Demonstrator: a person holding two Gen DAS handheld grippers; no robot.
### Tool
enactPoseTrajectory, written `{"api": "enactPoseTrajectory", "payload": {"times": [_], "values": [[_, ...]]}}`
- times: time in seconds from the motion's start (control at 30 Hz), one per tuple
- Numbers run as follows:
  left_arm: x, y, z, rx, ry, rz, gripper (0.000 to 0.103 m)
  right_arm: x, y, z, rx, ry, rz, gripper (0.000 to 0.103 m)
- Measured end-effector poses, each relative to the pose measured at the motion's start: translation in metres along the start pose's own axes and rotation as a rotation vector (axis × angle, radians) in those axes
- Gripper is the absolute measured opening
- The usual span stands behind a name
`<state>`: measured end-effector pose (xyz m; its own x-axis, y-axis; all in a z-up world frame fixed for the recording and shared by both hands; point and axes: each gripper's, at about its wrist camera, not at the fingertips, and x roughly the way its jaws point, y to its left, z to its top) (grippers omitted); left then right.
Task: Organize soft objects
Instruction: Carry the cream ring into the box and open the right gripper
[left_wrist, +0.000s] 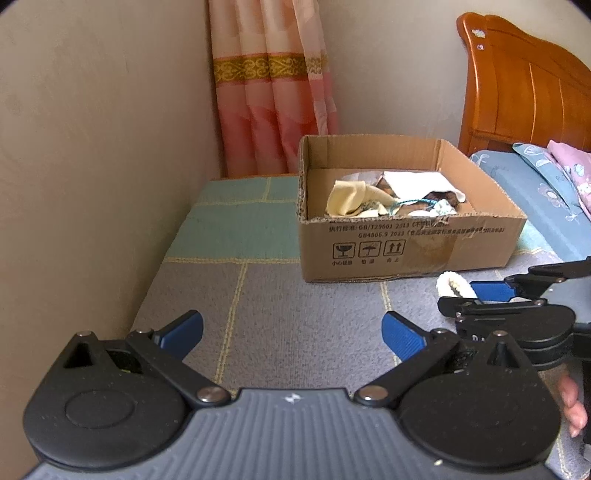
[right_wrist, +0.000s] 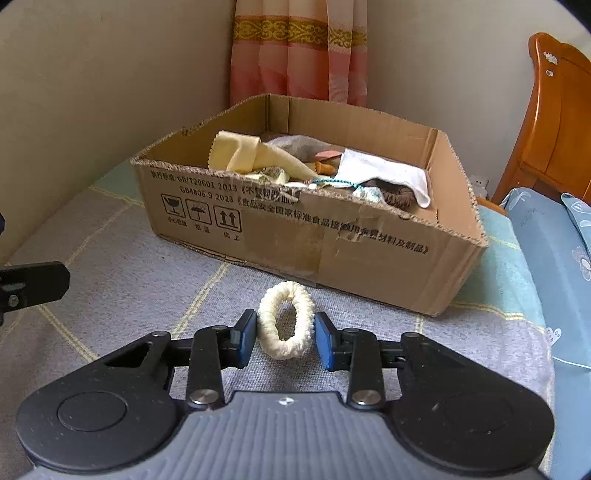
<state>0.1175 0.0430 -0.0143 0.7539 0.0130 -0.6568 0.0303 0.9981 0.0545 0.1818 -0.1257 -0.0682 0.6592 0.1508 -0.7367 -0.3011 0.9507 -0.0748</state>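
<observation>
A cream fluffy hair scrunchie (right_wrist: 286, 321) lies on the grey checked bed cover, just in front of an open cardboard box (right_wrist: 369, 254). My right gripper (right_wrist: 285, 338) is around it, its blue pads touching both sides, pressing it into an oval. In the left wrist view the scrunchie (left_wrist: 452, 284) shows between the right gripper's fingers (left_wrist: 491, 291). The box (left_wrist: 406, 243) holds several soft items: a yellow cloth (right_wrist: 251, 153), a white cloth (right_wrist: 388, 173), a brown scrunchie (right_wrist: 397, 195). My left gripper (left_wrist: 291, 332) is open and empty, hovering over the cover left of the right one.
A beige wall runs along the left side of the bed. A pink curtain (left_wrist: 273, 92) hangs in the corner behind the box. A wooden headboard (left_wrist: 528, 81) and blue floral pillows (left_wrist: 546, 199) are at the right.
</observation>
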Motion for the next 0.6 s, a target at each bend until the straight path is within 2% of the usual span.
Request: {"api": "enactPoseTrajectory", "payload": {"times": [0.3, 0.47, 0.6], "values": [[-0.01, -0.004, 0.001, 0.008, -0.035, -0.003, 0.103, -0.045, -0.002, 0.007, -0.027, -0.083, 0.011, 0.039], [-0.009, -0.007, 0.001, 0.018, -0.034, -0.003, 0.103, -0.07, -0.013, 0.023, -0.011, -0.171, 0.009, 0.039], [-0.007, -0.008, 0.001, 0.02, -0.028, 0.003, 0.103, -0.073, -0.022, 0.044, -0.021, -0.222, -0.014, 0.039]]}}
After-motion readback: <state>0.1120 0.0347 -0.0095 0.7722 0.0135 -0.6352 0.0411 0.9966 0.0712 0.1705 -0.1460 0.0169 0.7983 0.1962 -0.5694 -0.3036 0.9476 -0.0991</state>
